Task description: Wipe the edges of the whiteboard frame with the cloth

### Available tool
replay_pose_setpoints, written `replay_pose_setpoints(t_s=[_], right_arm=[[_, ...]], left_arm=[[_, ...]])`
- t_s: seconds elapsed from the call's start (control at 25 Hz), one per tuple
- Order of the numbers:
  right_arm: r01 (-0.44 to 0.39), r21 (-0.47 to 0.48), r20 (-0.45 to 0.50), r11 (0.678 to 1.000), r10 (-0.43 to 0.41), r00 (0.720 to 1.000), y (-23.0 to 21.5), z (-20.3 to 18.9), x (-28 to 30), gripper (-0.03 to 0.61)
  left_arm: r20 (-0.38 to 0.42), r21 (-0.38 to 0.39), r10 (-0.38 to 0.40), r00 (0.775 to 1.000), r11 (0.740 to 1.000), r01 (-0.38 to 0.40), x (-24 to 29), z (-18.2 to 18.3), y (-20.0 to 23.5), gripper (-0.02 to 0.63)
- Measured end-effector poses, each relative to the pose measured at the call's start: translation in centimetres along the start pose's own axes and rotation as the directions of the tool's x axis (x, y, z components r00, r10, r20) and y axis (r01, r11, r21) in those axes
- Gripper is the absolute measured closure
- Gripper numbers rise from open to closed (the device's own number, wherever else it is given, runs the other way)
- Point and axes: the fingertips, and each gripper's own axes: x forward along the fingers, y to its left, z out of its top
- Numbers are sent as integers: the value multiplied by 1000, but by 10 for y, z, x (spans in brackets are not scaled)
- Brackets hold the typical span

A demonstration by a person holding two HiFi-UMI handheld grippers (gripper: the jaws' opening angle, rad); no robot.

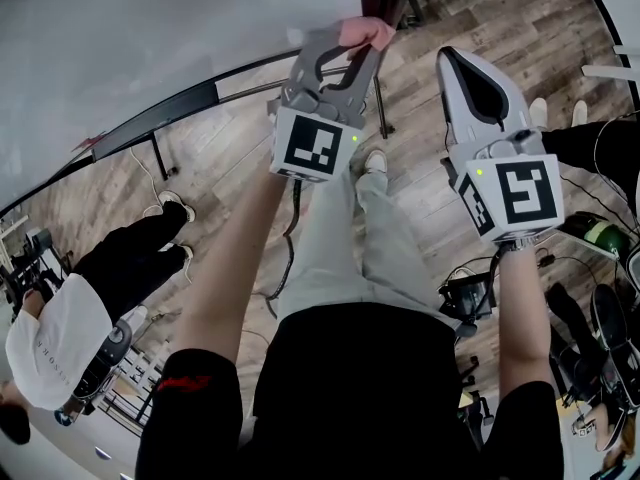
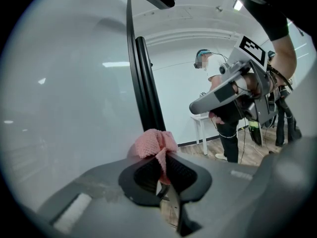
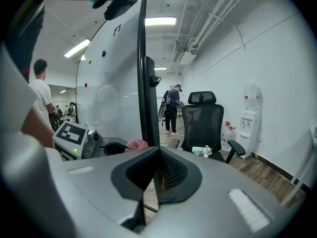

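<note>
Wood floor (image 1: 520, 28) lies under the big whiteboard (image 1: 150, 38). The left claw (image 2: 163, 168) is clamped on the pink cloth (image 2: 152, 144), which seems to touch the black frame (image 2: 144, 83) edge. The right claw (image 3: 157, 168) is closed on nothing. It would be best to press the cloth on the frame, hold tight, and slide slowly along the edge.

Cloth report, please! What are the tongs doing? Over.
Left tongs shut on pink cloth, at whiteboard frame. Right tongs shut, empty. Nothing blocking seen.
</note>
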Motion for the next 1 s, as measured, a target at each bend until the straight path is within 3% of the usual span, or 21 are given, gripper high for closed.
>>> replay_pose_setpoints(t_s=[1.0], right_arm=[[0,14,-29,1000,1,1000,-5,-23,10,577]], left_arm=[[-121,-45,-30,992,999,24,14,-59,-15,595]])
